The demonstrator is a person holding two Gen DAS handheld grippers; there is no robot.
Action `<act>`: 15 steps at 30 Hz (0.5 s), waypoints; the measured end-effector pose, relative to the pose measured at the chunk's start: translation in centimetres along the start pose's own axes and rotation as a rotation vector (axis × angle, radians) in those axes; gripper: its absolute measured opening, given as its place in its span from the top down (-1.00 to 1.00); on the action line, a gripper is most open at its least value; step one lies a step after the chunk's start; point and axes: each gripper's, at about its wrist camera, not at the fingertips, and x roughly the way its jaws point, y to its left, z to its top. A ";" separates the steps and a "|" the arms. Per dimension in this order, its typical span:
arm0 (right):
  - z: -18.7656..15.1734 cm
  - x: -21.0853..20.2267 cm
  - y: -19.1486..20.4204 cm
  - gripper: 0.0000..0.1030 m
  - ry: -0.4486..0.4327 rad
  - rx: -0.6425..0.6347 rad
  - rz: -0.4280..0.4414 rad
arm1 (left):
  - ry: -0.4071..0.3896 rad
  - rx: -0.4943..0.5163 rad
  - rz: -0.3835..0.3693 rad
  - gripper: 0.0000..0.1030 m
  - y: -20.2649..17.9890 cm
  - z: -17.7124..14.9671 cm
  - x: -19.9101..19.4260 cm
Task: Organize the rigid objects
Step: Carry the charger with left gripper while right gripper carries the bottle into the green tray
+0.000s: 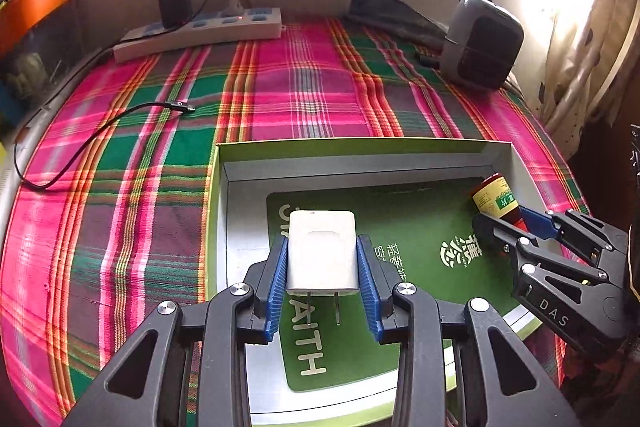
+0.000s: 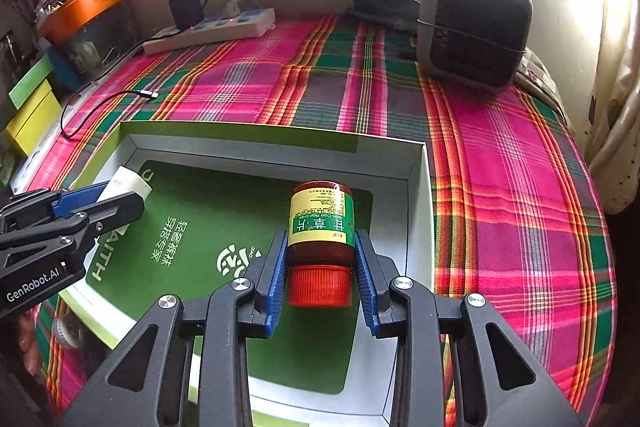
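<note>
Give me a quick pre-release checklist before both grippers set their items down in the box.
1. Left gripper shut on the white charger: ok.
2. Right gripper shut on the red-capped medicine bottle: ok.
3. Both items over the open box, inside its walls: ok.
4. Green card on the box floor bare beneath each item: ok.
5. Height of either item above the floor: cannot tell.
6. Grippers apart, charger at the box's left, bottle at its right: ok.
</note>
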 end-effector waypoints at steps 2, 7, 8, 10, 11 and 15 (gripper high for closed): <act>0.0 0.0 0.1 0.36 -0.004 -0.004 -0.004 | 0.004 0.006 0.001 0.37 -0.1 0.0 0.1; 0.0 -0.1 0.3 0.36 -0.013 -0.008 -0.014 | 0.008 0.005 0.007 0.37 0.0 0.0 0.3; 0.0 -0.1 0.3 0.36 -0.015 -0.006 -0.015 | 0.008 0.005 0.007 0.37 0.0 0.0 0.4; 0.0 -0.1 0.3 0.36 -0.018 -0.002 -0.014 | 0.009 0.006 0.008 0.37 0.0 0.0 0.4; 0.0 -0.1 0.2 0.36 -0.020 0.000 -0.014 | 0.009 0.006 0.009 0.37 0.0 0.0 0.4; 0.0 -0.1 0.1 0.36 -0.024 0.009 -0.018 | 0.005 0.004 0.007 0.35 0.0 0.0 0.4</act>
